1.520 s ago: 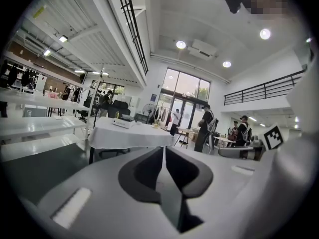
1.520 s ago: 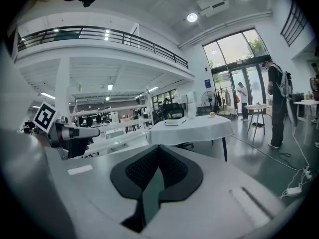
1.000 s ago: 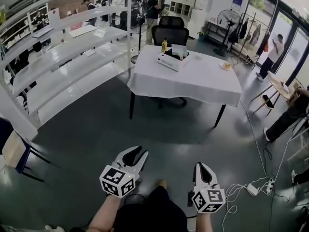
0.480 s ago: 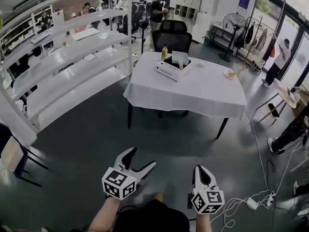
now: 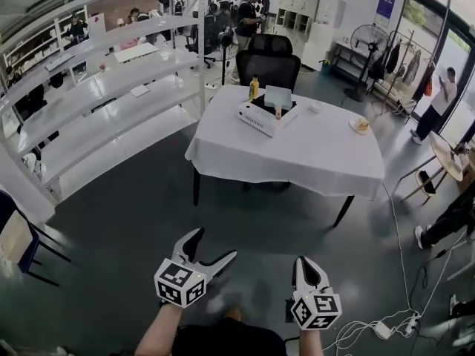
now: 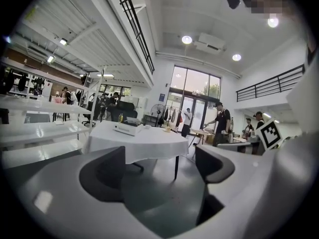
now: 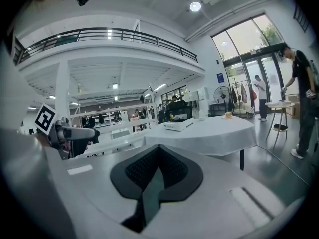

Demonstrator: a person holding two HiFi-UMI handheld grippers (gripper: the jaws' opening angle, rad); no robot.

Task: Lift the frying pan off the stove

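A white stove [image 5: 259, 116] stands on the far table with the white cloth [image 5: 297, 150]; a dark pan-like shape [image 5: 264, 104] lies on top of it, too small to make out. My left gripper [image 5: 215, 245] hangs low over the grey floor, well short of the table. Its jaws have just been opening and now stand open with nothing between them [image 6: 159, 156]. My right gripper [image 5: 306, 262] is beside it, shut and empty [image 7: 158, 151]. The stove [image 6: 124, 128] [image 7: 177, 125] shows ahead in both gripper views.
White shelving [image 5: 96, 95] runs along the left. A black office chair [image 5: 269, 58] stands behind the table, with a yellow bottle [image 5: 254, 88] by the stove. Cables and a power strip [image 5: 380, 329] lie on the floor at right. A person [image 5: 438, 95] stands at far right.
The left jaws went from shut to wide open. Both grippers and the view have moved forward, so the table now lies nearer.
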